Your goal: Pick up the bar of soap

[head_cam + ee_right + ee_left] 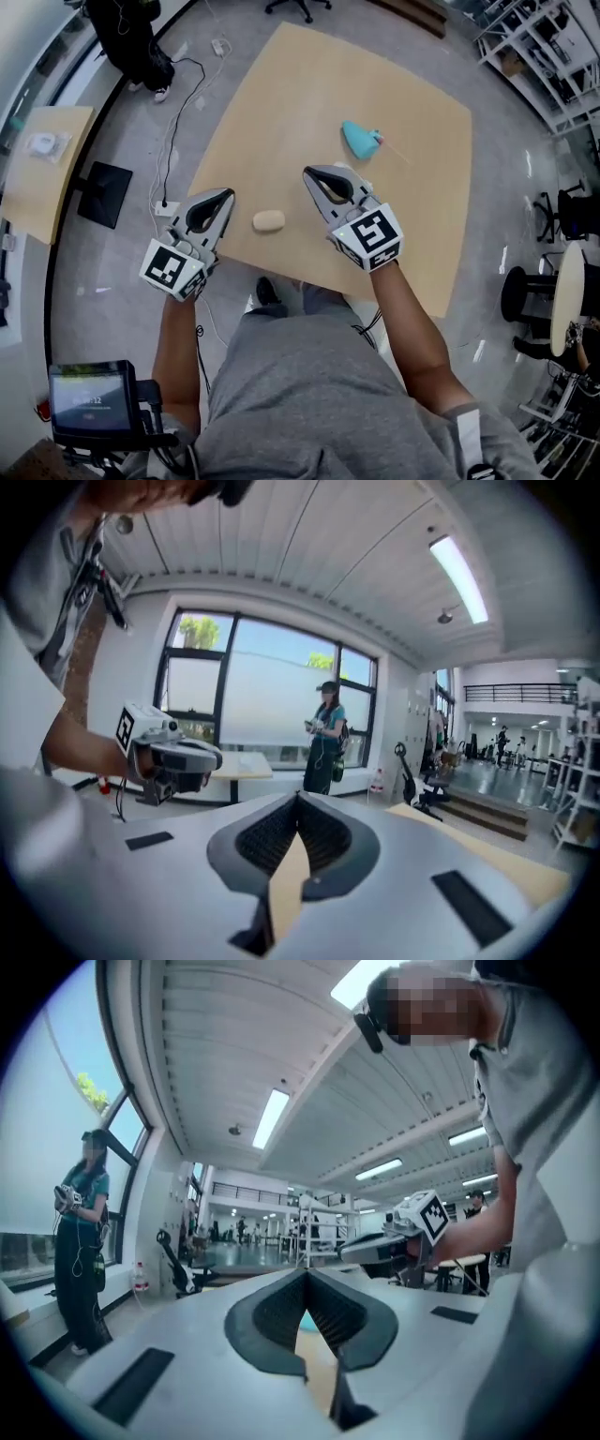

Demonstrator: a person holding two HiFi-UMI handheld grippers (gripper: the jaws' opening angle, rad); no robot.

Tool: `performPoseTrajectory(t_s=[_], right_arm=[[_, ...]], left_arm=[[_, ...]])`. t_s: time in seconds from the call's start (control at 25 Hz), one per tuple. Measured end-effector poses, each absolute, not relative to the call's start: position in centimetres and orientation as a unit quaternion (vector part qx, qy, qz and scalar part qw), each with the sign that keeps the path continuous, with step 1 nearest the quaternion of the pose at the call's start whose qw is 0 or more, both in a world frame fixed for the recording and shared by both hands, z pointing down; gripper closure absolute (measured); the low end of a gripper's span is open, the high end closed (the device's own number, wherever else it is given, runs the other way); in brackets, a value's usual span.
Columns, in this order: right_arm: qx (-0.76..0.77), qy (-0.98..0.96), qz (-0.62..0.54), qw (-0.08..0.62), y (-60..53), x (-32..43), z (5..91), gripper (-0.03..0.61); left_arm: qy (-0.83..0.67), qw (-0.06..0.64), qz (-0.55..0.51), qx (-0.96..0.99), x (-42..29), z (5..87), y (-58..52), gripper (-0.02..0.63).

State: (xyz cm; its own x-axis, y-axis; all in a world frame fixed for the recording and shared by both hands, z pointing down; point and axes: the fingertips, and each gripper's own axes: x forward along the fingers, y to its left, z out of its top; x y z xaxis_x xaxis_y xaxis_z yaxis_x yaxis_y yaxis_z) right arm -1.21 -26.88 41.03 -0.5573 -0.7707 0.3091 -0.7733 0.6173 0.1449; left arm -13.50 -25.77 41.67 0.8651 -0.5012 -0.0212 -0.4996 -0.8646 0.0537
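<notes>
Left gripper [226,195] is clenched shut at the table's near-left edge. The bar of soap [268,221] sits on the wooden table [431,206] between both grippers, touching neither. Right gripper [309,172] is clenched shut too. A teal object [360,139] lies farther right.

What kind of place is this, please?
Probably a large open office or laboratory hall: it has a polished grey floor, white metal shelving racks, black wheeled office chairs and a wide dark-framed window wall.
</notes>
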Motion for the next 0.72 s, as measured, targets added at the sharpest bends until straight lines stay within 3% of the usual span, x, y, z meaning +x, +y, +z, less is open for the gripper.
performPoseTrajectory(t_s=[0.2,0.72], right_arm=[[0.455,-0.887,-0.057,0.062,-23.0,-0.6,30.9,0.571],[0.491,-0.867,-0.084,0.015,-8.7,6.1,25.2,0.572]], left_arm=[[-0.285,0.002,-0.087,0.955,-15.4,33.3,-24.0,0.609],[-0.315,-0.062,-0.070,0.945,-13.2,28.3,-12.2,0.609]])
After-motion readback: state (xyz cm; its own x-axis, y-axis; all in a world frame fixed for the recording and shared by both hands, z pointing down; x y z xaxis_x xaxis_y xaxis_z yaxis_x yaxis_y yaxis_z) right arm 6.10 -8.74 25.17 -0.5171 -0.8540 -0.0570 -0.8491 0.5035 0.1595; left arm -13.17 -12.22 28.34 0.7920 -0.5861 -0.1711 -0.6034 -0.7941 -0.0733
